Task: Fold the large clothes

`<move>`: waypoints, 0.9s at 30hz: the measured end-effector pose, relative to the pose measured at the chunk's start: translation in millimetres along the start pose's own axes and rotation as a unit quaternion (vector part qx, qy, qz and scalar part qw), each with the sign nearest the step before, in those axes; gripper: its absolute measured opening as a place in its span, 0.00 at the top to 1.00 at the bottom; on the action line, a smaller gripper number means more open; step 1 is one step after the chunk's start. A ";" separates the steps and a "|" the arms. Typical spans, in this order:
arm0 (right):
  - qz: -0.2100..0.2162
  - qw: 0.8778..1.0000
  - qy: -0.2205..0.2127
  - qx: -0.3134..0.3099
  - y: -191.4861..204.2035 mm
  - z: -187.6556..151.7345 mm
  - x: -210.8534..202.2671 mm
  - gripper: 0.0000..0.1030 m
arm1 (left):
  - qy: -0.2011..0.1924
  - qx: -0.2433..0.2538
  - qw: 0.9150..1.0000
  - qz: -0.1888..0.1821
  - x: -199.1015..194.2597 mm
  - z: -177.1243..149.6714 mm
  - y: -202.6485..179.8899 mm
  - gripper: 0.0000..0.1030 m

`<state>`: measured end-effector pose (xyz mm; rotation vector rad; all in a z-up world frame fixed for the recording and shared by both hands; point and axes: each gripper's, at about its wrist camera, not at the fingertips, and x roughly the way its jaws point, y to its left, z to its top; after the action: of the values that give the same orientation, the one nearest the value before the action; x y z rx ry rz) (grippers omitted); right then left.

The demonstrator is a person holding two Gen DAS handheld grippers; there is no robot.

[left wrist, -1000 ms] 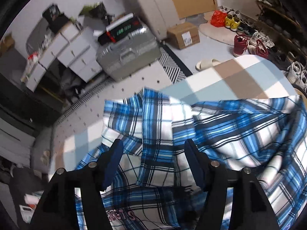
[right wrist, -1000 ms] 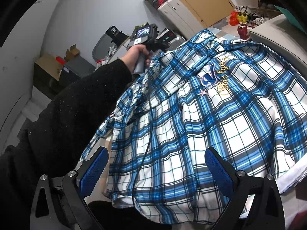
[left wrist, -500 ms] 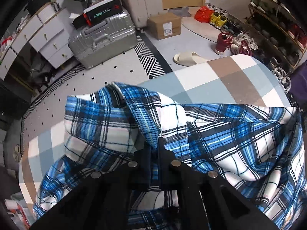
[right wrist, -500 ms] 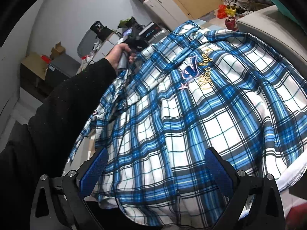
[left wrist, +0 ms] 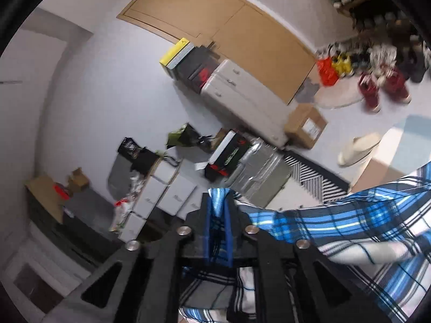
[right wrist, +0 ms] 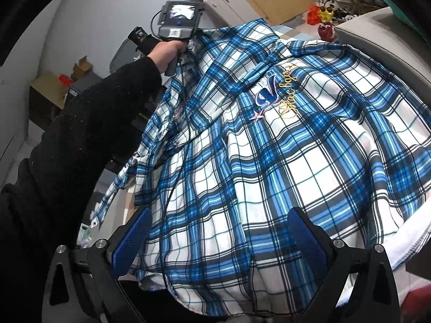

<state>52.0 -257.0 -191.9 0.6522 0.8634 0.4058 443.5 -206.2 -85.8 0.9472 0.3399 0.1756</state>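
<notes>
Shirt spread over the table, one fold raised at its far left.

The shirt (right wrist: 269, 161) lies on the table (left wrist: 382, 167), under the right gripper (right wrist: 218, 238). The left gripper (left wrist: 218, 210), at the shirt's far left, pinches a fold. Behind it stands a suitcase (left wrist: 258, 172), a box (left wrist: 305, 126) to its right, drawers (left wrist: 161, 193) to its left.

The plaid shirt (right wrist: 282, 145) carries the only lettering that comes near to reading: a large blue embroidered "V" (right wrist: 265, 97) with a small star just below it. Beside that letter, toward the shirt's right, runs a line of gold cursive script (right wrist: 289, 99), too looped to make out surely. Print on the cardboard box's label (left wrist: 312, 128) is too blurred to read.
</notes>
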 end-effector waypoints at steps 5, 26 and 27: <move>0.017 1.000 0.003 0.004 -1.2 -2.6 -2.7 0.01 | 0.082 -0.056 0.992 -0.080 22.0 -13.2 14.8 0.18; -0.002 0.996 -0.066 -0.054 30.4 -10.2 -23.2 0.01 | 0.054 -0.268 0.912 -0.305 -253.2 -161.1 117.3 0.18; -0.003 0.996 -0.073 -0.060 33.7 -11.3 -24.5 0.01 | 0.047 -0.291 0.905 -0.307 -280.4 -178.7 132.0 0.18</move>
<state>26.0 -242.2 -160.8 0.5600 0.6968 0.3959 117.7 -76.3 -15.4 0.2101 0.6182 -0.2517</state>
